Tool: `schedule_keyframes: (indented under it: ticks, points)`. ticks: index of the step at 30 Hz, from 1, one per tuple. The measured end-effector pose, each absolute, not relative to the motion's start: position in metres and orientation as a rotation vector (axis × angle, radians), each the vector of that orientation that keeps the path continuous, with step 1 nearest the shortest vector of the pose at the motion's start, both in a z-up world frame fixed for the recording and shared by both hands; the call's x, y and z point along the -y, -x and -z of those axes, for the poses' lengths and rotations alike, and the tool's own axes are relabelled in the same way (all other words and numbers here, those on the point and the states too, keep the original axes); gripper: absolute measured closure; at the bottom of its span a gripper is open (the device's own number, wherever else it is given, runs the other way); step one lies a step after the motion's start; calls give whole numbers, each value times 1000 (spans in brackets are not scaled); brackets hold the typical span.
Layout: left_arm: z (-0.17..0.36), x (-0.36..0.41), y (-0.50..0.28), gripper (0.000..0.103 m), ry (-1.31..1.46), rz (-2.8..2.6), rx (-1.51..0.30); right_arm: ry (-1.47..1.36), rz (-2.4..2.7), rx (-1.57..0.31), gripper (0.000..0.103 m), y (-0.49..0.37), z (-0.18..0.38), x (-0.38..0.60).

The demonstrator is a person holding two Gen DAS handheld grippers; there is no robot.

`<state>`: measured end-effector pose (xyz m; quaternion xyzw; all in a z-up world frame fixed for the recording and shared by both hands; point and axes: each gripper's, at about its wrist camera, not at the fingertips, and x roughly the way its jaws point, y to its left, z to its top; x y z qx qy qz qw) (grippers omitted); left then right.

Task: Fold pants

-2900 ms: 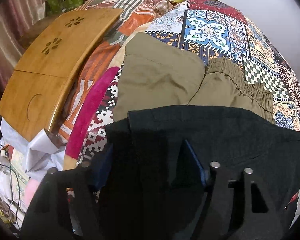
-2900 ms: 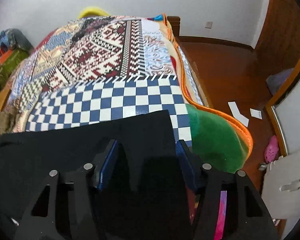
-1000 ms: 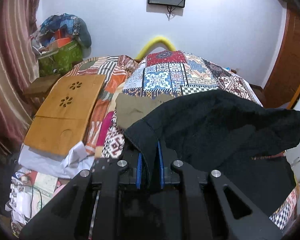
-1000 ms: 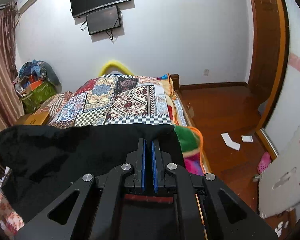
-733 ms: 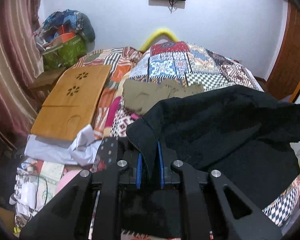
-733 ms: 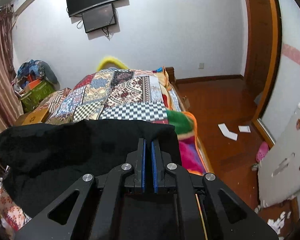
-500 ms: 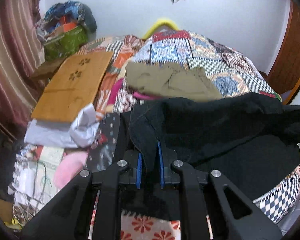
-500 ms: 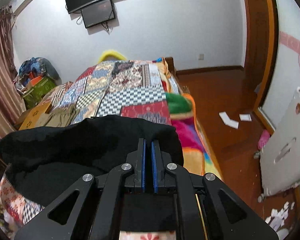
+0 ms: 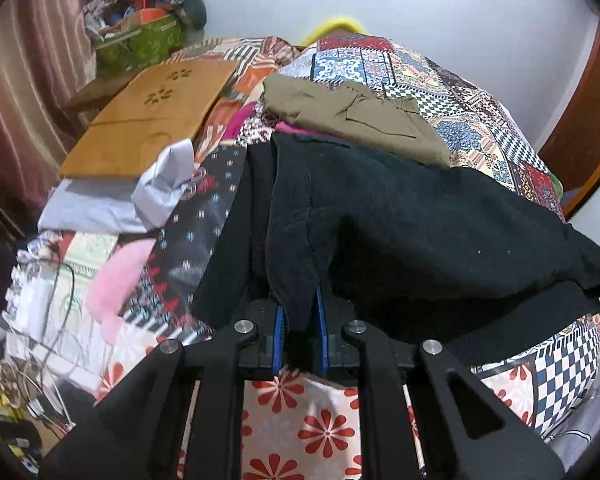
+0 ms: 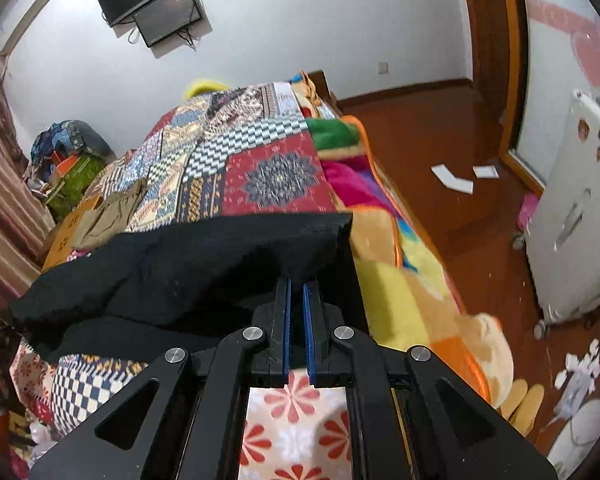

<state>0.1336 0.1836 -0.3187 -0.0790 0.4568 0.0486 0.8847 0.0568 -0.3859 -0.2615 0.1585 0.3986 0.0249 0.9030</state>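
Observation:
Black pants (image 9: 420,216) hang stretched between my two grippers over the near end of the bed. My left gripper (image 9: 299,312) is shut on one corner of the pants, with the cloth bunched between its blue pads. My right gripper (image 10: 295,304) is shut on the other corner of the black pants (image 10: 188,264). The lower part of the pants drapes down onto the patterned bedspread (image 9: 452,92). A folded olive-green garment (image 9: 352,116) lies on the bed beyond the pants; it also shows in the right wrist view (image 10: 112,212).
A wooden lap tray (image 9: 152,116) lies at the bed's left side, with white cloth (image 9: 116,204) and cables near it. Bright blankets (image 10: 404,280) hang off the bed's right edge. A wooden floor (image 10: 460,168) with paper scraps and a white appliance (image 10: 576,208) are at right.
Both grippers closed on the pants, lifted them off the bed, then drew them back toward the near edge and lower. The olive garment is now uncovered.

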Motion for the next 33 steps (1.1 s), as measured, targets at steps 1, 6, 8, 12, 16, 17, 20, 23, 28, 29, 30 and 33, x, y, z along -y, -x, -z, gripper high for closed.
schedule_keyframes:
  ticks: [1, 6, 8, 12, 16, 17, 20, 23, 28, 29, 30, 33]
  points:
    - [321, -184, -133, 89, 174, -103, -954, -333, -51, -834, 98, -56, 264, 387]
    - [336, -186, -131, 87, 172, -115, -989, -317, -37, -864, 98, -53, 275, 387]
    - [341, -187, -131, 84, 173, -122, -999, -313, -30, -874, 98, -52, 277, 389]
    - [347, -196, -128, 74, 214, -139, -1017, -327, -10, -900, 98, -52, 286, 395]
    - [347, -200, -122, 63, 242, -156, -1026, -312, 6, -939, 98, -50, 296, 396]
    - [345, -199, -120, 60, 228, -168, -1031, -308, 7, -948, 98, -48, 297, 396]
    - [340, -191, -112, 56, 173, -193, -1045, -301, 12, -975, 98, -46, 302, 399]
    - [328, -187, -107, 56, 162, -193, -1041, -268, 61, -1002, 96, -45, 305, 405]
    - [296, -170, -106, 56, 153, -165, -982, -315, 78, -1004, 96, -34, 299, 423]
    - [290, -165, -108, 55, 155, -152, -970, -318, 78, -1001, 96, -34, 297, 422]
    - [283, -158, -110, 55, 157, -135, -959, -325, 71, -994, 96, -32, 293, 423]
    - [269, -132, -122, 52, 143, -67, -945, -316, 41, -964, 95, -30, 279, 417]
